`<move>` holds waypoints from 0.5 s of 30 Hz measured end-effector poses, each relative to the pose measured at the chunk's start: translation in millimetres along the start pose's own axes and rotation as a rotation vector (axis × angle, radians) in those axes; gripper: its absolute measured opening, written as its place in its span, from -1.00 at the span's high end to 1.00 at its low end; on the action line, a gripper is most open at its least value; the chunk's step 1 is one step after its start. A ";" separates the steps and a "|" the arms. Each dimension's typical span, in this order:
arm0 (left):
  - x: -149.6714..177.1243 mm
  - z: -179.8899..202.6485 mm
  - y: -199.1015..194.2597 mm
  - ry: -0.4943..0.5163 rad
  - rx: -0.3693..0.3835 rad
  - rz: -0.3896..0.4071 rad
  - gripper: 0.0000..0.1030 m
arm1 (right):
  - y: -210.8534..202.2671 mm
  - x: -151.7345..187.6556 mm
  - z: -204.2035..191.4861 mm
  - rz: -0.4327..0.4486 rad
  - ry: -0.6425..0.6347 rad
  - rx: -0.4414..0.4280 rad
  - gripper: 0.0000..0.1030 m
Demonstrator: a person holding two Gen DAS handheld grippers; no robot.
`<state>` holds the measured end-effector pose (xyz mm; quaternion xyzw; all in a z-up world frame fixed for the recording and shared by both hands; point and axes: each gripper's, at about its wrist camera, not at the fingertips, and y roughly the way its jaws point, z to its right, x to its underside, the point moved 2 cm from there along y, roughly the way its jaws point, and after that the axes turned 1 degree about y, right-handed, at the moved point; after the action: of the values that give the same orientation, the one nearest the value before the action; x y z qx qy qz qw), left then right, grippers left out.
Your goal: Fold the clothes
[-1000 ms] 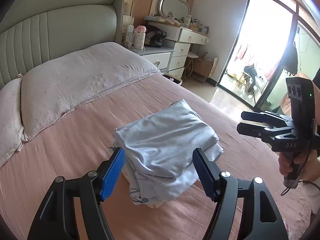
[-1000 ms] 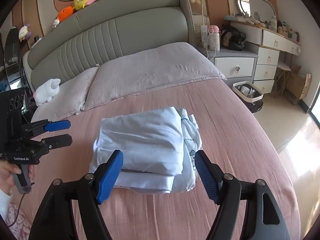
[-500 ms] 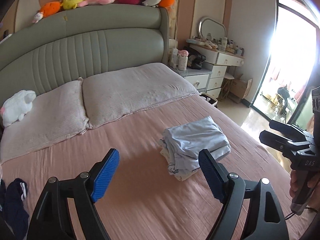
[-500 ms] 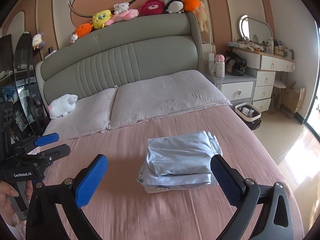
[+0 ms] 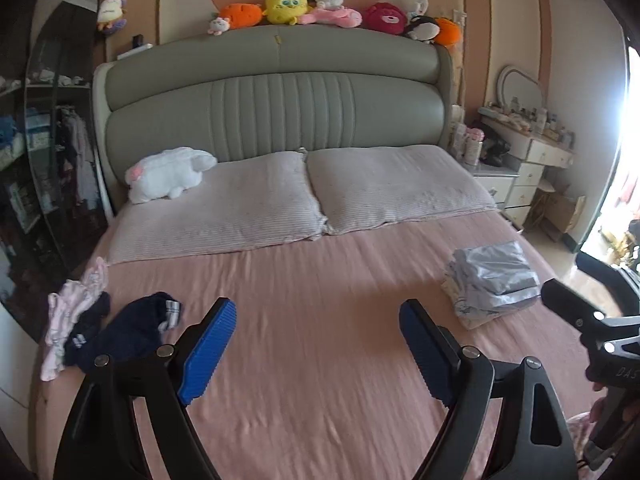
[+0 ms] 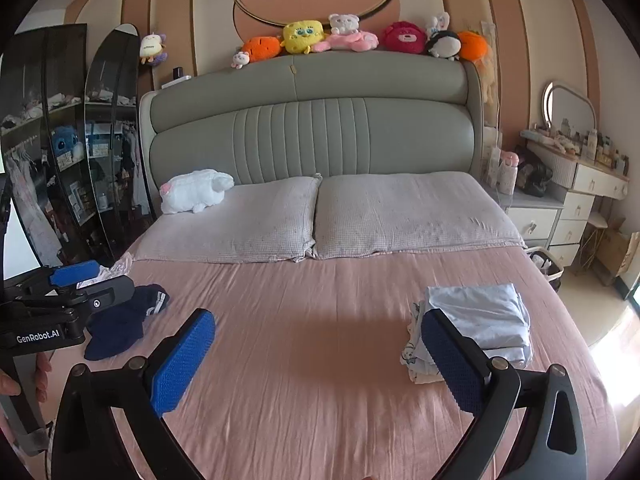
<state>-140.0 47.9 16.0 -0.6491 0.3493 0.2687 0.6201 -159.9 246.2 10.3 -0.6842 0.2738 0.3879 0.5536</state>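
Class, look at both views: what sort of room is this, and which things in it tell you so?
A home bedroom, very likely. A double bed with two pillows fills the room, plush toys line its headboard, and a dressing table with a mirror stands beside it.

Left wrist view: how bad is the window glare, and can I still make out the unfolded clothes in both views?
Left wrist view: window glare whites out the right edge, washing the folded stack slightly; dark garment reads clearly. Right wrist view: even light, stack crisp, dark garment partly behind the left gripper; fisheye bends both.
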 end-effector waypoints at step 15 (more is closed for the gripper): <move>64.2 -48.9 -94.5 -0.119 -0.099 0.045 -0.63 | -54.6 28.4 -96.0 0.005 -0.020 -0.053 -1.00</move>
<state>-30.6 -9.6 28.4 -0.6538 0.3126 0.3377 0.6006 -78.6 167.6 24.7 -0.6939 0.2594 0.4031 0.5373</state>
